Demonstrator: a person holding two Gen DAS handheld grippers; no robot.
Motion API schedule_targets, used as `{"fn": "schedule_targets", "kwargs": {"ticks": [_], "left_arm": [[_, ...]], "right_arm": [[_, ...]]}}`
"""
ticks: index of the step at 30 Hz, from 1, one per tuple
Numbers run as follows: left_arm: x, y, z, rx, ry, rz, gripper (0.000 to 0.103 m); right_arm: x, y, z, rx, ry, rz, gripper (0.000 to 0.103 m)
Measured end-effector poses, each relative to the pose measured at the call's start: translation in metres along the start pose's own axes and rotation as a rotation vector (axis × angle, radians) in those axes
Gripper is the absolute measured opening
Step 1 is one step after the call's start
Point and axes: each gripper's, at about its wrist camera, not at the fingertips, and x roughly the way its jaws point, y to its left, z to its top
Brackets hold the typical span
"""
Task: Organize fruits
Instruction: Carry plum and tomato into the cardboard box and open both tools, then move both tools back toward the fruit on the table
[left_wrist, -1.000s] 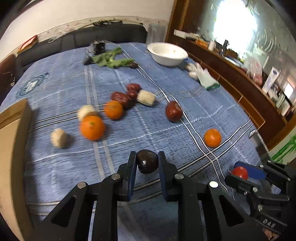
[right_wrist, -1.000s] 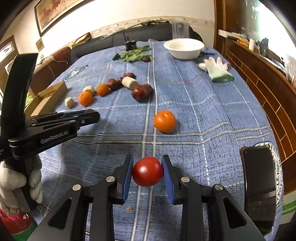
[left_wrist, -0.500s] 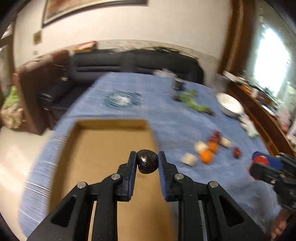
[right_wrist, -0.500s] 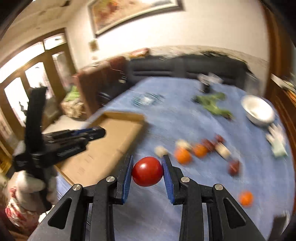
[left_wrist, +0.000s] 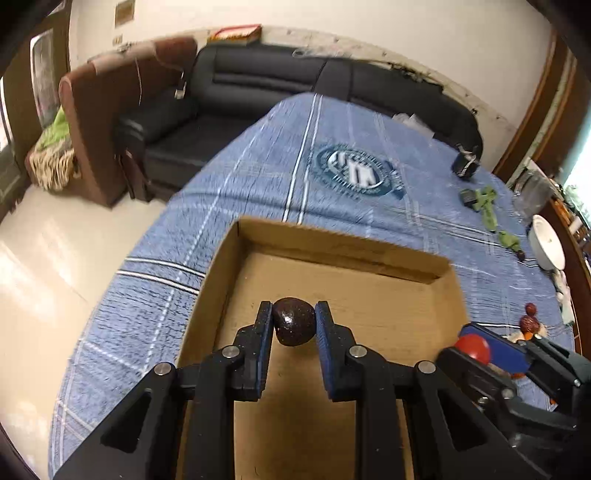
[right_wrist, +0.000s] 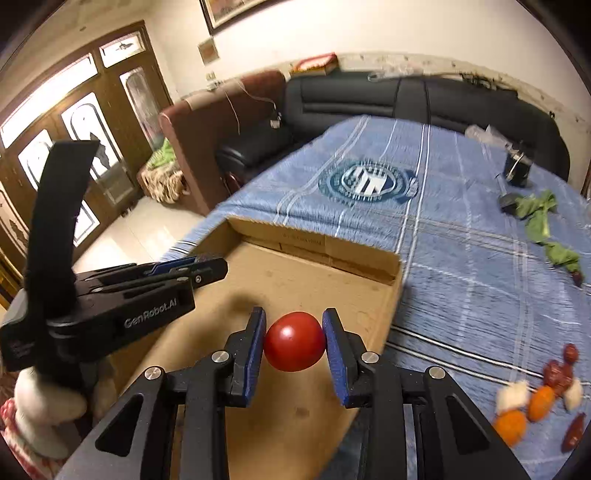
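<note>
above the cardboard box (left_wrist: 334, 236): left hand-held gripper (left_wrist: 294, 325) clamping a dark, perhaps avocado-like fruit (left_wrist: 294, 326); right hand-held gripper (right_wrist: 294, 341) clamping a red tomato (right_wrist: 294, 341)

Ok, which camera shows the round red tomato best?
The right wrist view: the round red tomato sits centred and unobstructed between the right gripper's fingers. The left wrist view shows only part of it near the edge.
</note>
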Motion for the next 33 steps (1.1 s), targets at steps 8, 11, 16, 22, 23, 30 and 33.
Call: {"fn": "schedule_targets", "kwargs": {"ticks": [8,11,16,22,23,30,33], "left_arm": [[0.021,0.014,0.002,-0.048,0.042,0.005,0.022],[0.023,0.013,0.003,-0.044,0.04,0.012,0.026],[0.013,0.013,0.004,-0.062,0.018,0.009,0.044],[-0.022,0.004,-0.002,-0.037,-0.04,0.033,0.048],[-0.03,0.0,-0.005,-0.031,-0.055,0.033,0.054],[-0.089,-0.048,-0.036,0.059,-0.191,0.023,0.068],[-0.109,-0.075,-0.055,0.102,-0.246,0.024,0.07]], "right_arm": [[0.04,0.003,0.008,-0.037,0.043,-0.019,0.036],[0.043,0.003,0.01,-0.042,0.042,-0.027,0.036],[0.031,0.004,0.012,-0.049,0.005,-0.038,0.06],[-0.006,-0.004,0.01,-0.045,-0.061,-0.049,0.062],[-0.013,-0.007,0.008,-0.035,-0.07,-0.049,0.064],[-0.066,-0.04,-0.03,0.069,-0.119,-0.045,0.072],[-0.09,-0.06,-0.056,0.114,-0.141,-0.058,0.072]]}}
